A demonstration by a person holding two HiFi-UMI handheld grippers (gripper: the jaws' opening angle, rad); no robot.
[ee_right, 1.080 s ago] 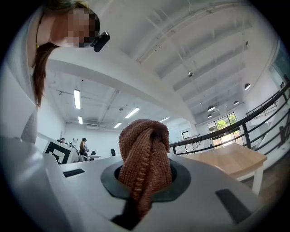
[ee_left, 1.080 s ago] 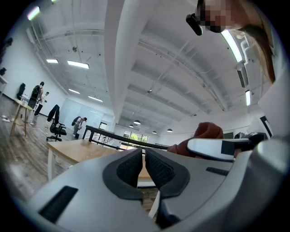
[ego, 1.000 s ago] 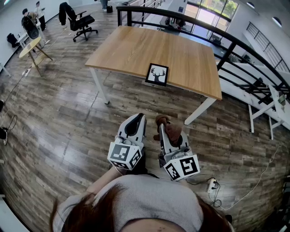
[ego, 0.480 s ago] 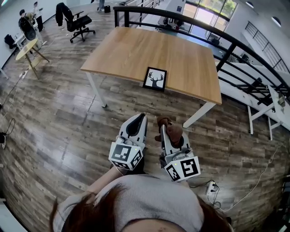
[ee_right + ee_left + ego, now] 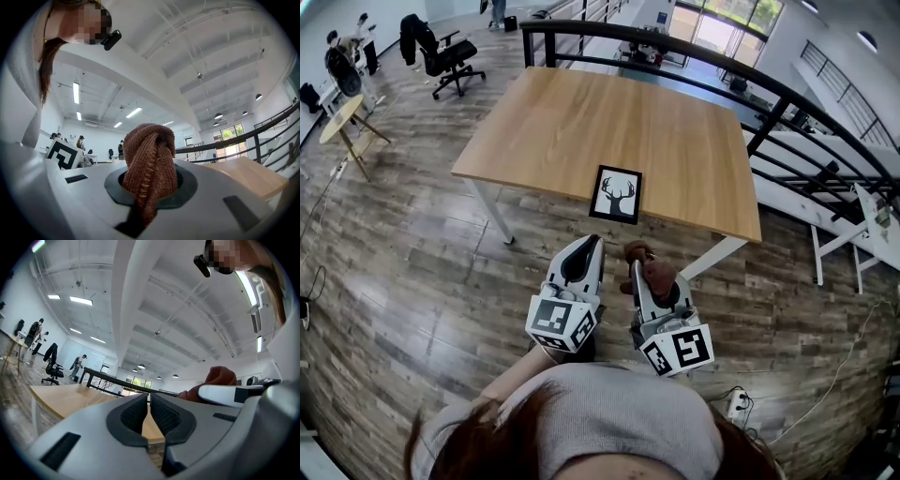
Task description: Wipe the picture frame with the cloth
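Picture frame: flat on tabletop, near edge, deer print. L gripper: jaws together, nothing betw. R gripper: jaws clamped on brown cloth. Both short of tabletop.

Bare table flanks picture frame; railing behind.

Light: bright, even; daylight from windows top right, plus ceiling strips | Shadows: soft, faint beneath table | Glare: pale sheen on floor | Optics: strong fisheye bending; black corners in both gripper views | Focus: nearest foreground soft there; head view sharp
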